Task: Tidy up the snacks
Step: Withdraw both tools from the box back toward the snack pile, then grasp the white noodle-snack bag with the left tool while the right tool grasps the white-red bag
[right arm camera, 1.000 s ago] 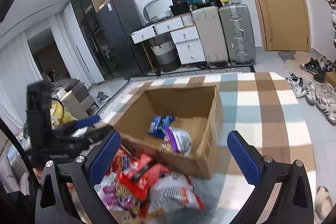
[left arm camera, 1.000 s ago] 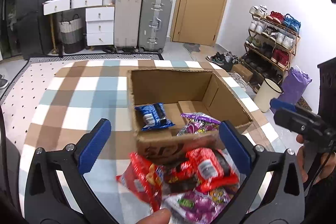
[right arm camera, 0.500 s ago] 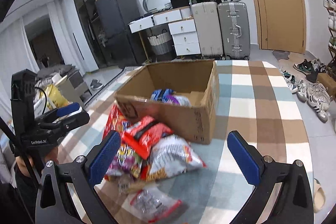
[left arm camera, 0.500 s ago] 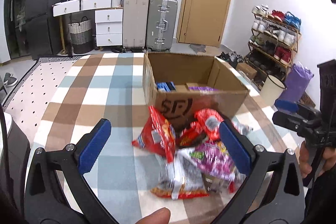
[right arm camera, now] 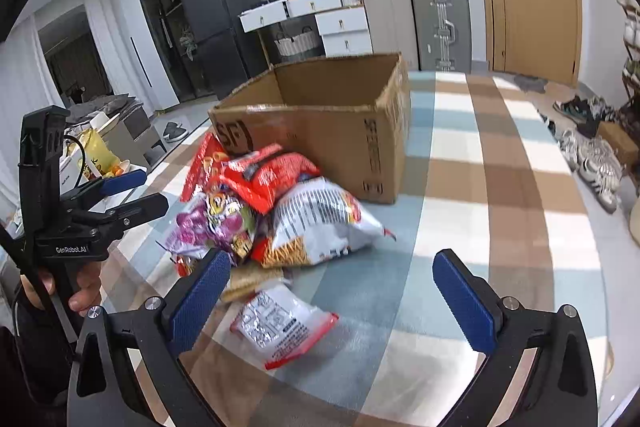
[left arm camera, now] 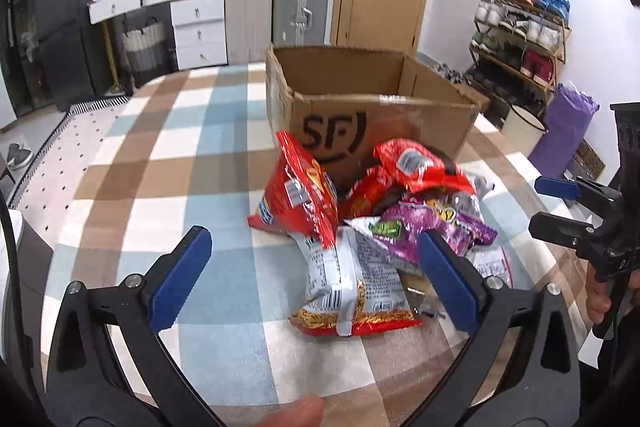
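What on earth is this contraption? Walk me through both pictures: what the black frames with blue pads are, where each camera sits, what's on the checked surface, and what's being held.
No robot: a person holds a two-finger gripper in each hand, each with a camera looking along its fingers. One view shows the left gripper and the other shows the right gripper; both are open and hold nothing. Each also shows up from the side in the other's view. On the checked cloth stands an open cardboard box, with a pile of snack bags in front. One small packet lies apart, nearest the right gripper.
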A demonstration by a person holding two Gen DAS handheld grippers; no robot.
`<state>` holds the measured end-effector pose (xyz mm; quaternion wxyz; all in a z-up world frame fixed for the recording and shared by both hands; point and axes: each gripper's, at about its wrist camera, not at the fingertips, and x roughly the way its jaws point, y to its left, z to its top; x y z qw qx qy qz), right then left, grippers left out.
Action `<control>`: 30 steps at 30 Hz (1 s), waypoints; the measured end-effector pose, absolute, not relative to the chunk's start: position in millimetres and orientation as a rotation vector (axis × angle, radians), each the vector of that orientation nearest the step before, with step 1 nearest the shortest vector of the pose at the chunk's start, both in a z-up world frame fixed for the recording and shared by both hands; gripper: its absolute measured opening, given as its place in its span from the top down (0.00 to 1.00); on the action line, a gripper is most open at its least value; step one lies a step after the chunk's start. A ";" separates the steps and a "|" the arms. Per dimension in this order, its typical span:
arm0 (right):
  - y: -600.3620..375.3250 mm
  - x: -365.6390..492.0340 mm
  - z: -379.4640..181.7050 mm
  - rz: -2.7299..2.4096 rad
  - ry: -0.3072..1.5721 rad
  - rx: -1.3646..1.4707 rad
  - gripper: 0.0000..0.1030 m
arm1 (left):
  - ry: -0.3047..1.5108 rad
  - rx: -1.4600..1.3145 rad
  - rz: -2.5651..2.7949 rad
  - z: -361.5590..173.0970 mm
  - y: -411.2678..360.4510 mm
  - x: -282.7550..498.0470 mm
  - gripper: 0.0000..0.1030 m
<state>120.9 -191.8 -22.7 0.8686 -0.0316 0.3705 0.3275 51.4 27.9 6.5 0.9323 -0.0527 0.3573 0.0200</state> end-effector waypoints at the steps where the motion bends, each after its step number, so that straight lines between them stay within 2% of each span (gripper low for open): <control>1: -191.5 121.4 -24.5 0.683 0.781 -0.072 0.00 | 0.740 -0.111 0.032 4.5 27.4 52.2 0.01; 19: -152.1 111.7 -64.3 0.741 0.876 -0.220 0.00 | 0.803 -0.093 -0.068 -5.6 33.1 53.3 0.01; 30: -149.6 117.7 -75.5 0.699 0.911 -0.289 0.00 | 0.872 -0.112 -0.010 -35.6 27.7 71.3 0.01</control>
